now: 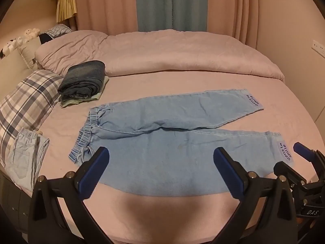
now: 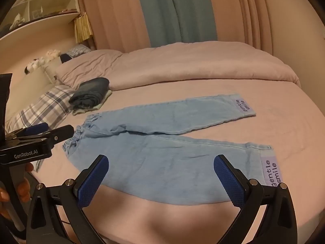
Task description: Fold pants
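Room: a bedroom with pink curtains (image 1: 233, 10) and one teal curtain panel (image 1: 170, 4) behind the bed; shelves (image 2: 40, 16) stand at the far left.
Surface: a bed with a pink sheet (image 1: 182, 213); one pink duvet (image 1: 172, 55) is bunched along its far side.
Pants: one pair of light blue denim pants (image 1: 162, 152) lies flat and unfolded on the sheet, its elastic waistband (image 1: 87, 134) to the left and its two legs running to the right, spread slightly apart at the cuffs.
Labels: two lilac patches reading "gentle smile", one on each cuff (image 2: 272, 172).
Left gripper: the left gripper (image 1: 161, 162) hovers above the near edge of the pants, jaws spread as wide as they go, nothing between the blue pads (image 1: 91, 177), touching nothing.
Right gripper: the right gripper (image 2: 161, 166) hovers over the near leg, jaws likewise fully spread, empty, with no contact with the cloth.
Hand: fingers of one hand (image 2: 22, 185) show at the left edge of the right wrist view, around the left gripper's handle.
Folded pile: one stack of dark denim (image 1: 83, 81) on a pale green garment sits far left, well apart from the pants.
Pillows: one plaid pillow (image 1: 26, 105) at the left.
Other garment: one pale denim piece (image 1: 24, 158) lies at the near left edge of the bed.
Toys: a few plush toys (image 1: 20, 38) along the far left; exact count unclear.
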